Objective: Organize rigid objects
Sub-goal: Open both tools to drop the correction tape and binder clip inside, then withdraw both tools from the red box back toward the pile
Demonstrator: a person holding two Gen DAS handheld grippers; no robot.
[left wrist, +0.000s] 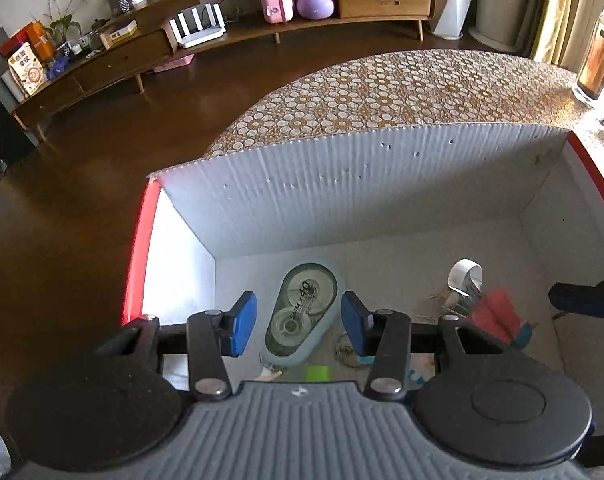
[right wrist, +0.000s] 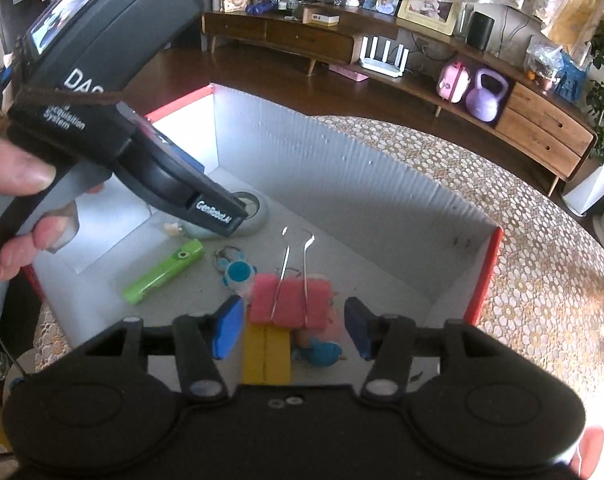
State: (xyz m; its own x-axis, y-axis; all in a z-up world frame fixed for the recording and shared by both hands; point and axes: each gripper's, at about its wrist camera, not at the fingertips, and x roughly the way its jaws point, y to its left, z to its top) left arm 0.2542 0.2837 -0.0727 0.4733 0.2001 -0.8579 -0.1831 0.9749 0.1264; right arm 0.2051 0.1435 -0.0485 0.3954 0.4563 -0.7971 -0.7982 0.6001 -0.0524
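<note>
Blue pads tip both sets of jaws, and both sets stand spread with nothing between the pads. In the left wrist view the left gripper points down into a white corrugated box with red edges, which fills the middle of the frame and sits on a table covered by a flowered cloth. Between its pads, lower on the box floor, lies a correction tape dispenser, pale blue-grey with two clear wheels; the pads do not touch it. A pink binder clip shows blurred at the right of that frame, beside a white loop.

In the right wrist view the right gripper hovers at the near rim of the same box, tilted down toward the pink binder clip, whose wire handles lie folded away from the camera. A yellow block lies just below the clip, touching it. A green stapler-like bar lies left of centre, and a blue round keyring toy sits between it and the clip. At the upper left of the frame a hand grips the other tool's grey handle, thumb on top and fingers curled under, its nose angled down over the dispenser.
</note>
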